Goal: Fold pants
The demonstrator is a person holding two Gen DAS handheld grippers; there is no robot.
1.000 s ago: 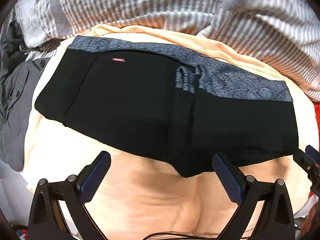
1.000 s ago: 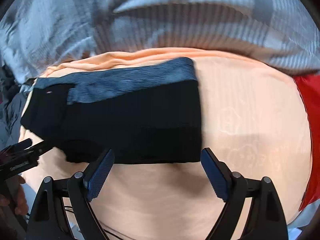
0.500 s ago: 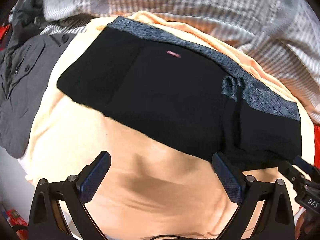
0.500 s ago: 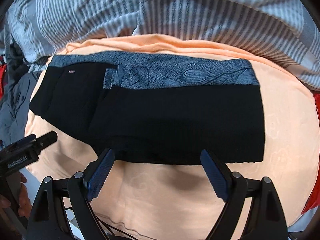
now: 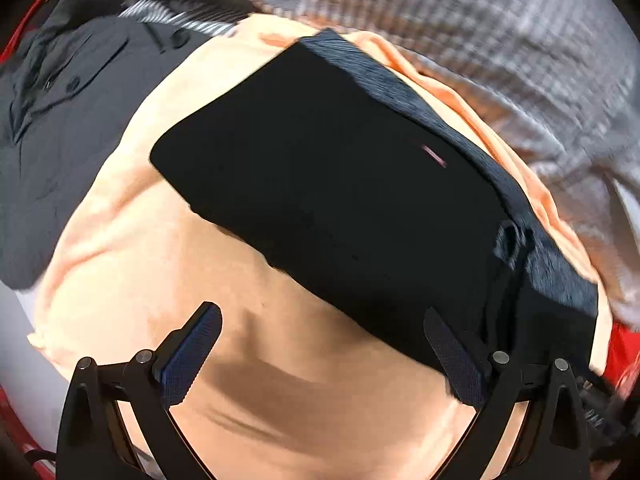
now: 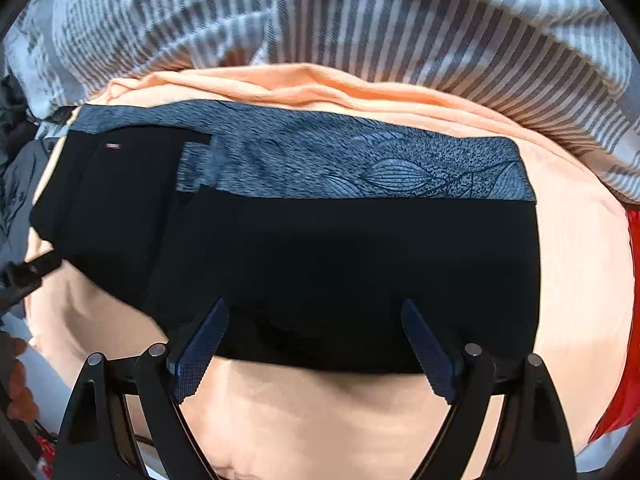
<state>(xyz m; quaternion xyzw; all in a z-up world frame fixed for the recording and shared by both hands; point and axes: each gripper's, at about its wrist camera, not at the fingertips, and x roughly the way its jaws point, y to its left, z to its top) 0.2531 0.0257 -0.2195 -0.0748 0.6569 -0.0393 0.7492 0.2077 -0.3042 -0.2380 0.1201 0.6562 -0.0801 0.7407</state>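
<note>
The black pants (image 6: 340,264) lie folded across a peach sheet (image 6: 320,412), with a blue-grey leaf-patterned band (image 6: 360,168) along their far edge. My right gripper (image 6: 314,312) points down over the pants' near edge, jaws wide open and nothing pinched. In the left wrist view the pants (image 5: 328,184) run diagonally. My left gripper (image 5: 322,340) stands open over the bare sheet (image 5: 280,392). Its right finger (image 5: 452,356) is at the pants' near edge. The left gripper (image 6: 32,272) also shows at the left rim of the right wrist view.
A grey-and-white striped duvet (image 6: 360,28) is bunched along the far side. A dark grey buttoned garment (image 5: 60,112) lies left of the sheet. Something red (image 6: 628,320) shows at the right edge. A person's hand (image 6: 20,392) is at the lower left.
Both grippers stayed open. The right one came down and in until its fingertips overlap the pants' near edge. The left one slid toward the pants' left end and rolled, so the pants now look diagonal.
</note>
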